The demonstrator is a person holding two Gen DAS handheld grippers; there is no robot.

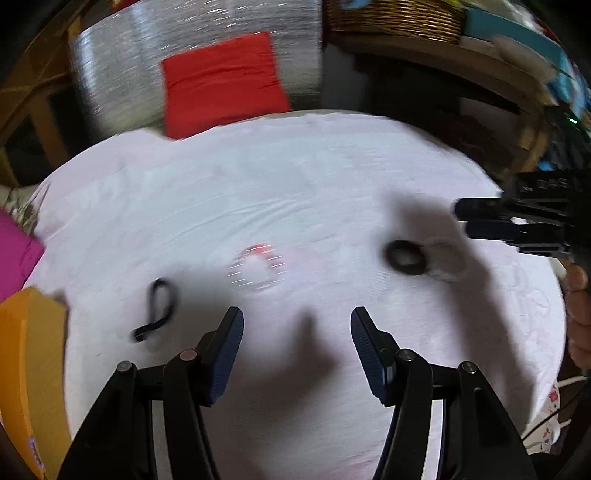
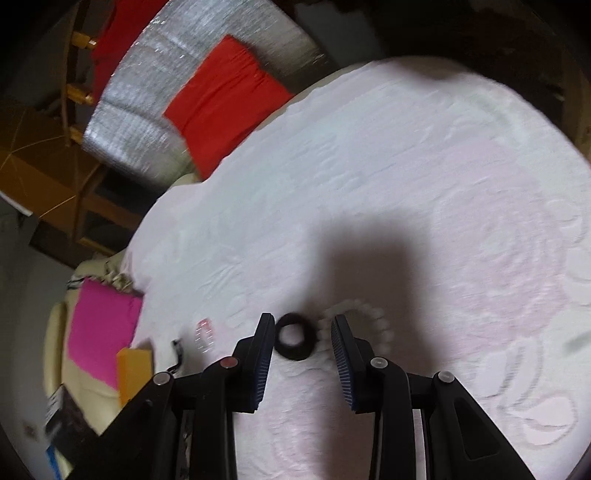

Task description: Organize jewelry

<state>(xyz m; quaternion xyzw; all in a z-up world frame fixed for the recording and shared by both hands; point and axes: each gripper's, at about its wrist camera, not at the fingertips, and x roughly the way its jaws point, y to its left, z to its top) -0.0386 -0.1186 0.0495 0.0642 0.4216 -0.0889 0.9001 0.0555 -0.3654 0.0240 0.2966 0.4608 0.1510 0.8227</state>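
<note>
A black ring-shaped band (image 1: 404, 257) lies on the white embossed cloth (image 1: 295, 192), touching a white beaded bracelet (image 1: 445, 262). A red-and-white beaded bracelet (image 1: 256, 266) lies mid-cloth, and a black twisted band (image 1: 157, 309) lies to its left. My left gripper (image 1: 297, 325) is open and empty above the cloth, short of the red-and-white bracelet. My right gripper (image 2: 303, 328) is open, its fingertips flanking the black band (image 2: 294, 336) from just above; the white bracelet (image 2: 364, 323) lies partly behind its right finger (image 2: 341, 343). The right gripper also shows in the left wrist view (image 1: 465, 218).
An orange box (image 1: 33, 365) stands at the cloth's left edge with a magenta cloth (image 1: 18, 251) behind it. A red cloth (image 1: 221, 85) on a silver sheet lies beyond the far edge. A wicker basket (image 1: 395, 16) sits at the back.
</note>
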